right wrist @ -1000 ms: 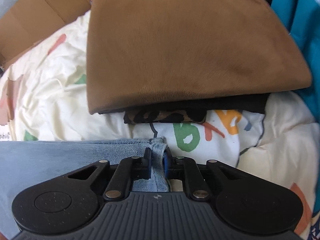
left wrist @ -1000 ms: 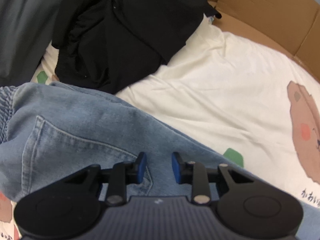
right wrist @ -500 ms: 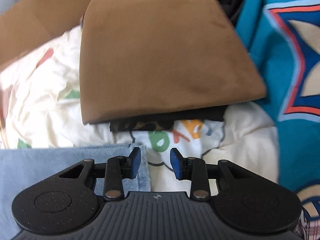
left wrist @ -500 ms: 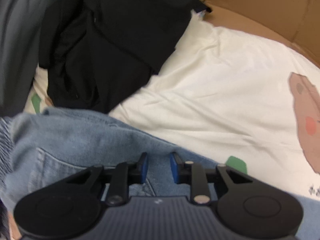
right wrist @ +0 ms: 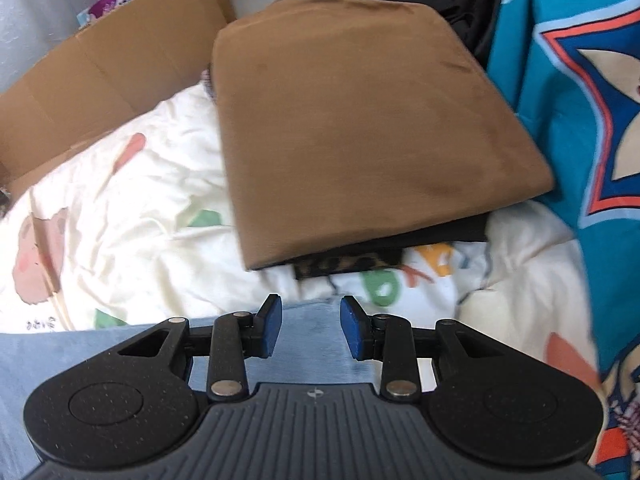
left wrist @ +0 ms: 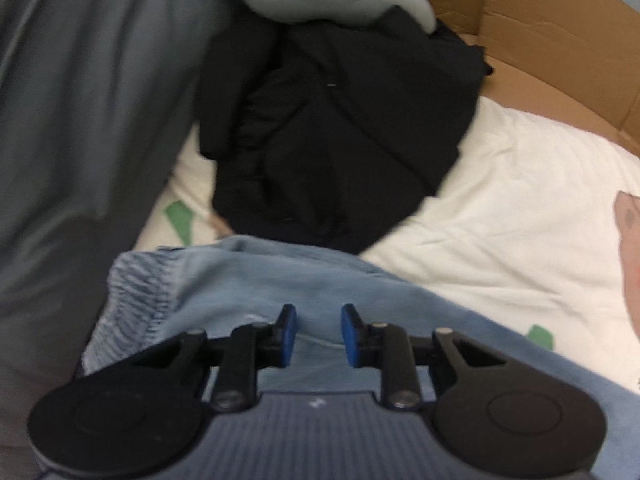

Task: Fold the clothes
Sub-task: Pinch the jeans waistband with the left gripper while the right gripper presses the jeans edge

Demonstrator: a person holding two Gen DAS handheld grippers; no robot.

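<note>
The light blue denim jeans [left wrist: 280, 292] lie flat on the cream printed bed sheet [left wrist: 500, 216], directly beneath both tongs; this placement gives a level surface for folding. The left gripper [left wrist: 318, 334] points steeply downward over the elastic waistband end. Its jaws stand partly open, and the pads grip nothing. Ahead of it sits a crumpled black garment [left wrist: 340, 140], with a brown cardboard wall [left wrist: 560, 32] beyond.

The right gripper [right wrist: 310, 330] also points steeply downward, above the jeans' [right wrist: 120, 356] hem end. Its jaws have just been opening; the denim lies below the gap, not clamped. Ahead of it rests a stack topped by a folded brown cloth [right wrist: 360, 120], probably finished items kept clear of the working area. Judged from this, one fold is set down and the next is not yet begun.
</note>
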